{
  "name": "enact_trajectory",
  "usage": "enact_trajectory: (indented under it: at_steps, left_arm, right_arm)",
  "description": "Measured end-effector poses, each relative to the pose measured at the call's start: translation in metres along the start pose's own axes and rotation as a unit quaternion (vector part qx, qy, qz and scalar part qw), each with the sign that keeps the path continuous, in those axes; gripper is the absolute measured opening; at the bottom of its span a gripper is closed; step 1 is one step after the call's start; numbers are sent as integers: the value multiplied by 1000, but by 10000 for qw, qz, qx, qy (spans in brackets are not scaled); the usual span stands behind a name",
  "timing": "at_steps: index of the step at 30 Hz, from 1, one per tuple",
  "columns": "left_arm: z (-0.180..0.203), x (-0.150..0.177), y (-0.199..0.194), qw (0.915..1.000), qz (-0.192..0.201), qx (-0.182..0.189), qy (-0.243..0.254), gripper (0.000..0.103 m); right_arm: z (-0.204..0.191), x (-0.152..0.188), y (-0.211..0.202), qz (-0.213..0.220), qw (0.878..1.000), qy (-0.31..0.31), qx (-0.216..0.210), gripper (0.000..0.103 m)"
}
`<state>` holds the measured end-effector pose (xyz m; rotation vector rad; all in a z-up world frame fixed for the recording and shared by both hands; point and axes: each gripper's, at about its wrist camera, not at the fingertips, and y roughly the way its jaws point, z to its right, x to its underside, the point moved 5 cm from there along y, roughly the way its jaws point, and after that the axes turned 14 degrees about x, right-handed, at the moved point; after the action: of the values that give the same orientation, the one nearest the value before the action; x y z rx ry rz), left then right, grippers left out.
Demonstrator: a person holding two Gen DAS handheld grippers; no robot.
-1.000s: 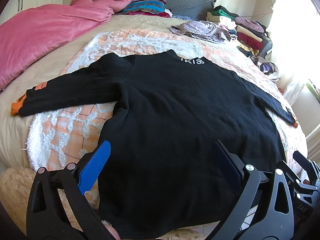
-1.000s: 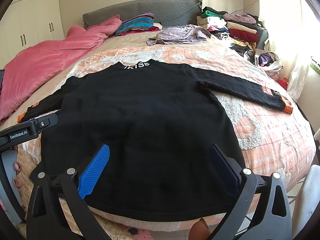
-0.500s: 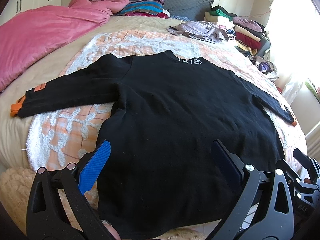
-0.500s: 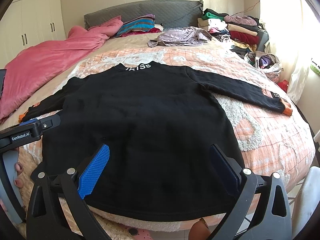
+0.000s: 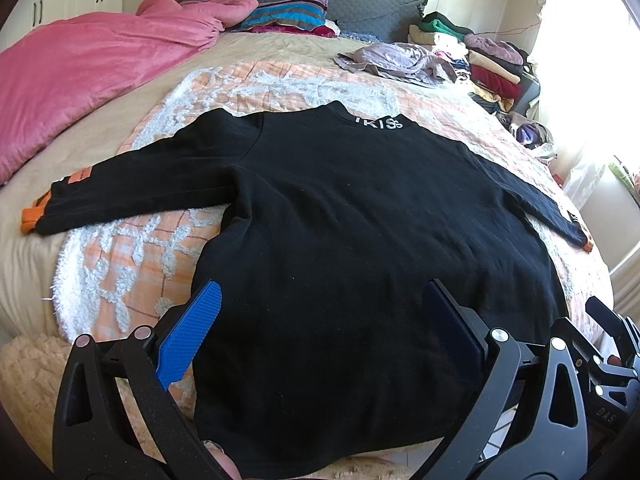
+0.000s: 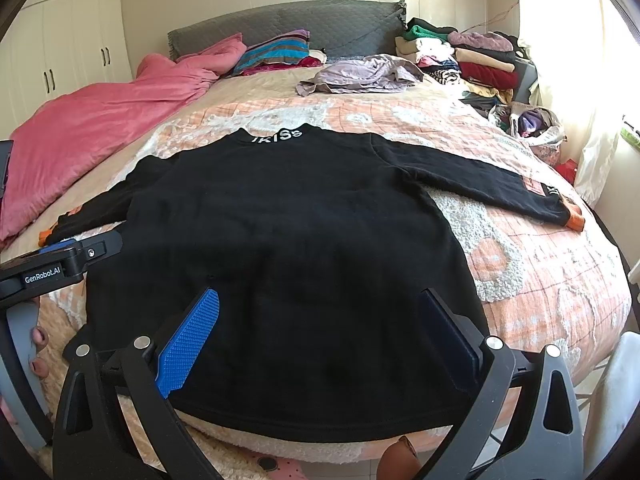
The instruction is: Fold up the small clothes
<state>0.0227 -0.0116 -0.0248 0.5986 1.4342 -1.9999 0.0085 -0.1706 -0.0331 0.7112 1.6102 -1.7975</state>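
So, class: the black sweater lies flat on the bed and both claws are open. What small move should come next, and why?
Probably bring the left claw to the left sleeve and close on its cuff, ready to fold it across the body. The black sweater lies spread flat, both sleeves out, and neither the left claw nor the right claw holds anything.

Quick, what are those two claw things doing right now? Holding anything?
Left gripper: open, holding nothing, above the black sweatshirt.
Right gripper: open, holding nothing, above the same sweatshirt.
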Motion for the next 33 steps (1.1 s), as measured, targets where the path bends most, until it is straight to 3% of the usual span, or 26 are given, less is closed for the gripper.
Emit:
enact_trajectory:
  at_steps: [18, 33]
  left_arm:
    - [2, 1, 6, 10000, -92, -18, 1, 95]
    - [3, -30, 27, 9999, -169, -18, 18, 95]
  right_arm:
    - [1, -4, 5, -10, 10000, 63, -23, 99]
    - [23, -33, 32, -81, 9993, 354, -13, 99]
